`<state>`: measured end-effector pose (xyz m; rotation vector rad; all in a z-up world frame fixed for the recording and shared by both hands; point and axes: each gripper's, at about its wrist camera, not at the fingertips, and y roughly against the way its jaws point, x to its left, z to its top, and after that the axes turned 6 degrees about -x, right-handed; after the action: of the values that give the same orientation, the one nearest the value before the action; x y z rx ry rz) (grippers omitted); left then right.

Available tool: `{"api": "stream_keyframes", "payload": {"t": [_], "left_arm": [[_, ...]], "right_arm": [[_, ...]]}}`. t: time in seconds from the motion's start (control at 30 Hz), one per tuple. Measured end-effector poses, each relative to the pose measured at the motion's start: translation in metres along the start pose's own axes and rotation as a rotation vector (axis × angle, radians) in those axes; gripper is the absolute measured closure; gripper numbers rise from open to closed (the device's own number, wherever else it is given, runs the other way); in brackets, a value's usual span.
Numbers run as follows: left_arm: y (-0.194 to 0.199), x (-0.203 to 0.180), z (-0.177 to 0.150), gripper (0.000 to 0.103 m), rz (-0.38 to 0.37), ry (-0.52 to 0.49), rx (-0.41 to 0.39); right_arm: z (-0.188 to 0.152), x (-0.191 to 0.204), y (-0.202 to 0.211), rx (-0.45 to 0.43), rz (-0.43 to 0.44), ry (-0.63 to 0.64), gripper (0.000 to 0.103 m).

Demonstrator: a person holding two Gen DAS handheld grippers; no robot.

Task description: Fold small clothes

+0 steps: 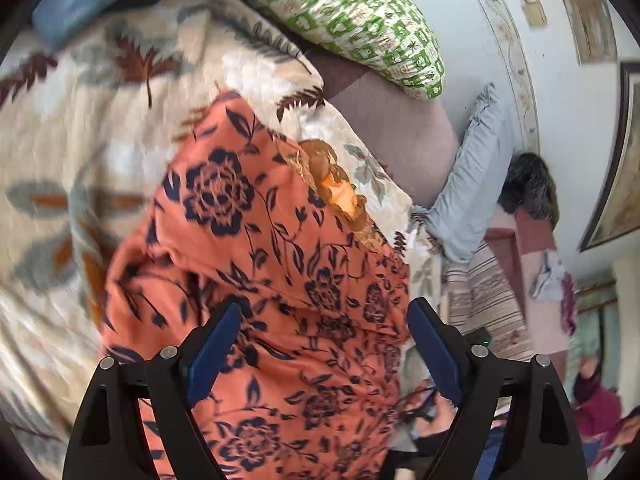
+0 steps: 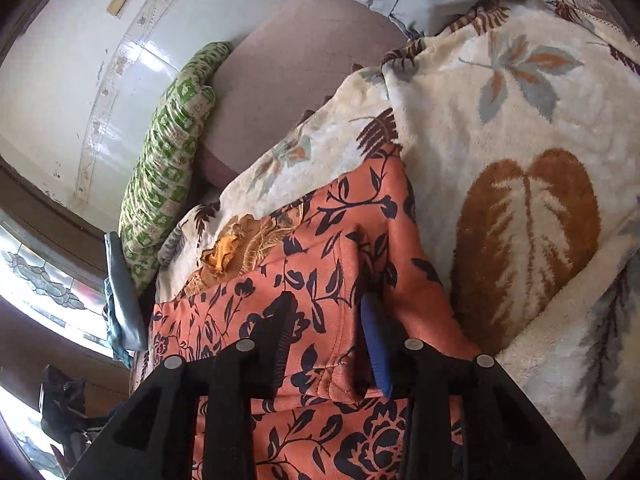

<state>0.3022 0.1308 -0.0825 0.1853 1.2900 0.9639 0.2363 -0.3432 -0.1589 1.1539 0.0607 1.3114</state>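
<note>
An orange garment (image 1: pixel 256 248) printed with dark navy roses and leaves lies rumpled on a cream fleece blanket (image 1: pixel 80 152) patterned with rust and grey leaves; the garment serves as the landmark here. A mustard-gold embroidered piece (image 1: pixel 340 192) peeks out at the garment's far edge. The left gripper (image 1: pixel 324 344) hangs above the garment with its blue-padded jaws spread wide, cloth visible beneath them but not pinched. The right gripper (image 2: pixel 324 340) sits low on the garment, jaws partly apart, with a raised fold of the orange cloth between them; whether the pads press on it cannot be told. Beyond the garment, a green-and-white patterned pillow (image 1: pixel 360 20) leans near a pale wall. A light blue cushion (image 1: pixel 468 184) lies off to the garment's side. No brand, label or readable writing shows anywhere.
</note>
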Motion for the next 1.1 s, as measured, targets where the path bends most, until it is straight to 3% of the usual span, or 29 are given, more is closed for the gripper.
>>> {"api": "stream_keyframes", "payload": {"t": [0.1, 0.2, 0.27, 0.33, 0.37, 0.4, 0.47, 0.53, 0.67, 0.73, 0.9, 0.97, 1.0, 1.1], "left_arm": [[-0.014, -0.005, 0.028, 0.013, 0.131, -0.103, 0.030], [-0.048, 0.002, 0.048, 0.014, 0.233, -0.104, 0.073], [-0.068, 0.009, 0.056, 0.014, 0.274, -0.082, 0.067], [-0.084, 0.018, 0.059, 0.016, 0.264, -0.022, 0.078], [-0.091, 0.020, 0.058, 0.018, 0.232, 0.009, 0.086], [-0.095, 0.019, 0.056, 0.020, 0.210, 0.019, 0.083], [-0.100, 0.013, 0.054, 0.020, 0.218, -0.016, 0.062], [-0.109, 0.012, 0.053, 0.021, 0.237, -0.040, 0.067], [-0.122, 0.009, 0.050, 0.021, 0.245, -0.051, 0.078], [-0.121, 0.007, 0.048, 0.025, 0.249, -0.060, 0.095], [-0.072, 0.015, 0.045, 0.029, 0.209, -0.022, 0.099], [-0.038, 0.026, 0.038, 0.028, 0.200, -0.022, 0.104], [-0.024, 0.029, 0.031, 0.028, 0.211, -0.033, 0.113], [0.008, 0.034, 0.005, 0.027, 0.238, -0.075, 0.145]], "right_arm": [[0.009, -0.007, -0.003, -0.001, 0.010, -0.067, 0.063], [0.013, -0.004, -0.021, 0.028, 0.011, -0.070, 0.063], [0.013, 0.000, -0.037, 0.050, -0.071, -0.025, 0.063], [0.012, 0.002, -0.054, 0.092, -0.103, 0.015, 0.066], [0.013, 0.008, -0.058, 0.113, -0.081, 0.050, 0.089], [0.016, 0.016, -0.057, 0.109, -0.065, 0.100, 0.097], [0.026, 0.029, -0.041, 0.027, -0.019, 0.164, 0.097], [0.037, 0.026, -0.033, -0.026, -0.038, 0.174, 0.097], [0.032, 0.003, -0.061, 0.067, -0.245, 0.239, 0.097], [0.030, -0.005, -0.056, 0.067, -0.232, 0.209, 0.097], [0.028, -0.006, 0.000, 0.026, -0.107, 0.102, 0.088], [0.020, -0.007, 0.025, 0.034, -0.066, 0.098, 0.068], [0.013, -0.008, 0.038, 0.039, -0.059, 0.102, 0.065], [-0.014, -0.014, 0.071, 0.081, -0.047, 0.110, 0.063]]}}
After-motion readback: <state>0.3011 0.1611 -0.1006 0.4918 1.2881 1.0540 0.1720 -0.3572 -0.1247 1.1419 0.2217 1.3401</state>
